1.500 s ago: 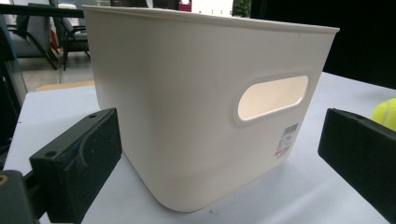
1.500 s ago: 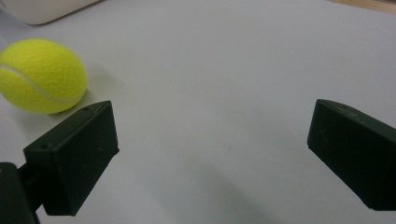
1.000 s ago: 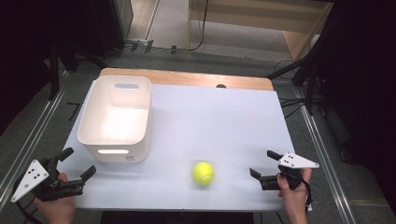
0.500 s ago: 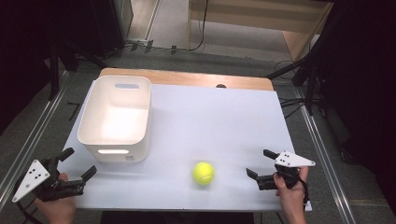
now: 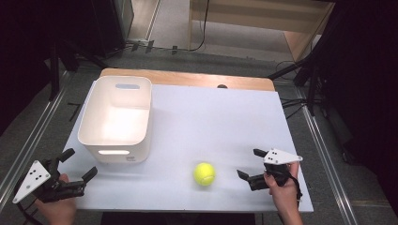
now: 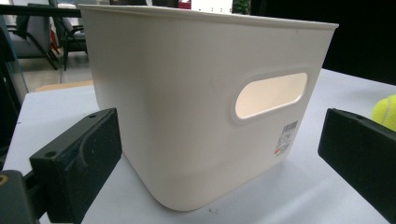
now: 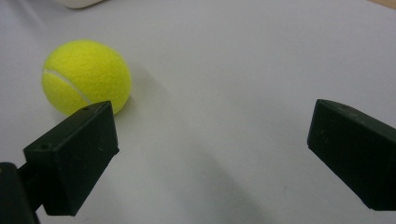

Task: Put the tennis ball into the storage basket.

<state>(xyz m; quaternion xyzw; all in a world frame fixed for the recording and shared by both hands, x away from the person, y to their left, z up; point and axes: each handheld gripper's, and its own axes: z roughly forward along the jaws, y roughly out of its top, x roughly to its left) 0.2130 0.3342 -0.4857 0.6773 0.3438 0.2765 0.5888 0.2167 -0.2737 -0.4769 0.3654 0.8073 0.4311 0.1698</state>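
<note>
Here, a pale table [image 5: 244, 117] bears a tennis ball [image 5: 204, 173]; dim room behind.

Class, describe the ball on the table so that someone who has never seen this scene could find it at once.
Start at the pale table, then find the white bin at its left. The tennis ball lies alone near the front edge, between that bin and the right tongs. It is the one round, bright yellow-green, fuzzy thing there.

Fuzzy felt tennis ball [image 7: 86, 77] (matt); smooth plastic bin [image 6: 205, 107].
</note>
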